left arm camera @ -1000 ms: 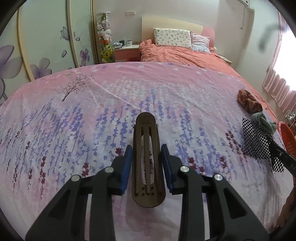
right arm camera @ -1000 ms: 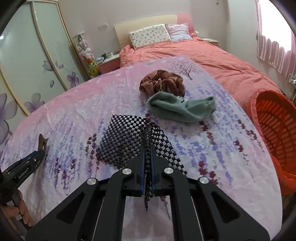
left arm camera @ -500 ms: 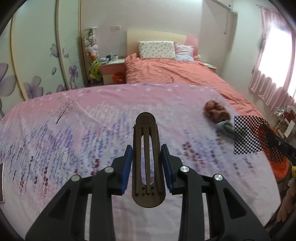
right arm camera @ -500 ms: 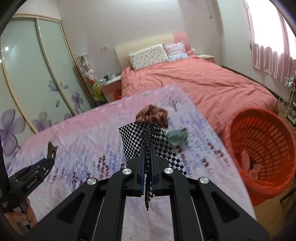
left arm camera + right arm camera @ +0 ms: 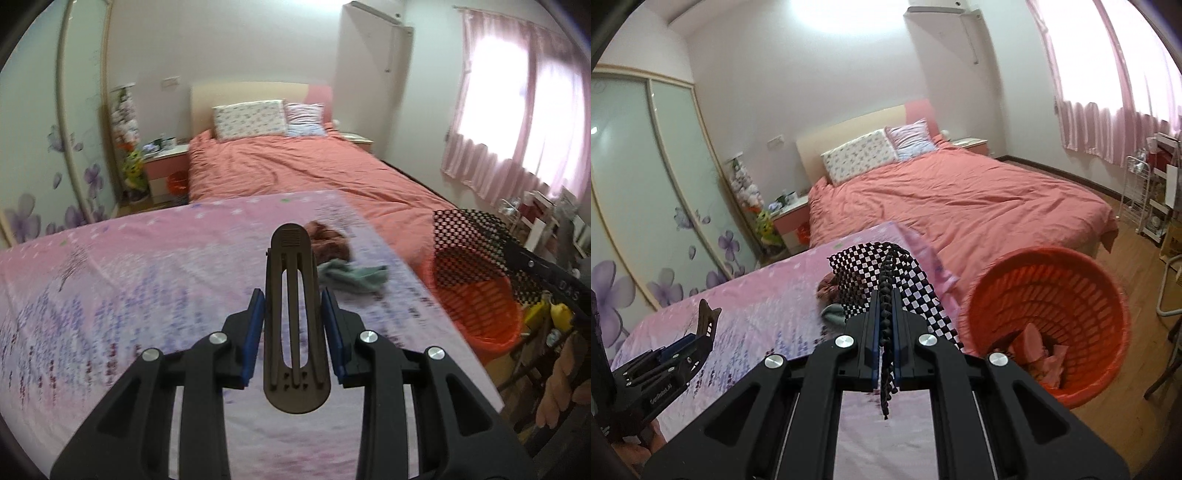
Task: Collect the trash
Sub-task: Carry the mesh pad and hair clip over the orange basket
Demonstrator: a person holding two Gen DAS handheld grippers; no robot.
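We clamp our right gripper [image 5: 885,328] on the checkered cloth [image 5: 886,273], which fans out ahead of its fingers | orange basket [image 5: 1049,295] sits right of it | our left gripper [image 5: 294,325] pinches a brown slotted piece [image 5: 295,325].

Checkered cloth [image 5: 886,280]: black-and-white, bunched, hanging, frame centre. Brown slotted piece [image 5: 295,317]: upright, lower centre. Brown cloth [image 5: 330,245] and green cloth [image 5: 354,275]: crumpled, mid-frame. Orange basket [image 5: 1049,317]: open, scraps inside, right.
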